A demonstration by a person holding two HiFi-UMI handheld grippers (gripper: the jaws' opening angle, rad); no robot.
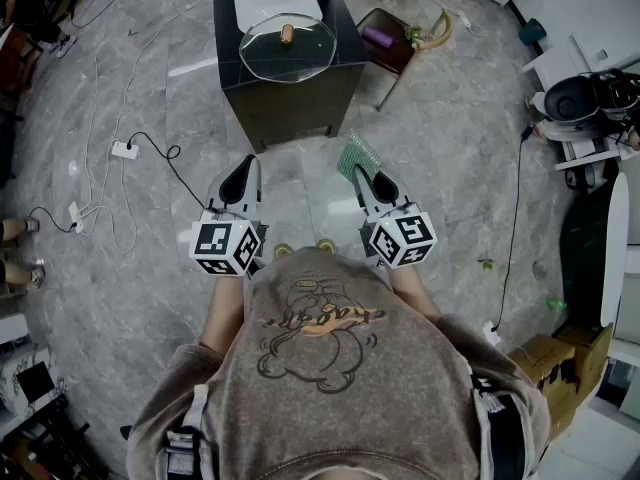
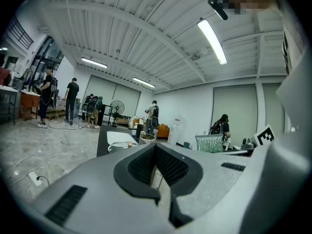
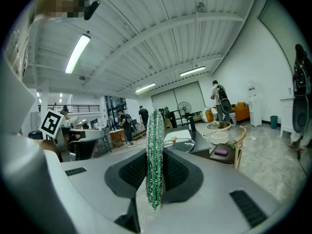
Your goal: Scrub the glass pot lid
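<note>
Right hand-held gripper (image 1: 372,180) clamped on flat green glittery scrub cloth (image 1: 356,155). Left hand-held gripper (image 1: 240,178): jaws together, empty. Round clear glass pot lid (image 1: 290,58) on dark desk (image 1: 290,108), well ahead.

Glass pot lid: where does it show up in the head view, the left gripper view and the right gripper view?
Head view: glass pot lid at top centre, on the dark table.
Left gripper view: small, left of centre.
Right gripper view: just right of centre, right of the green scrubber.
Shared landmark: the dark table under it.
</note>
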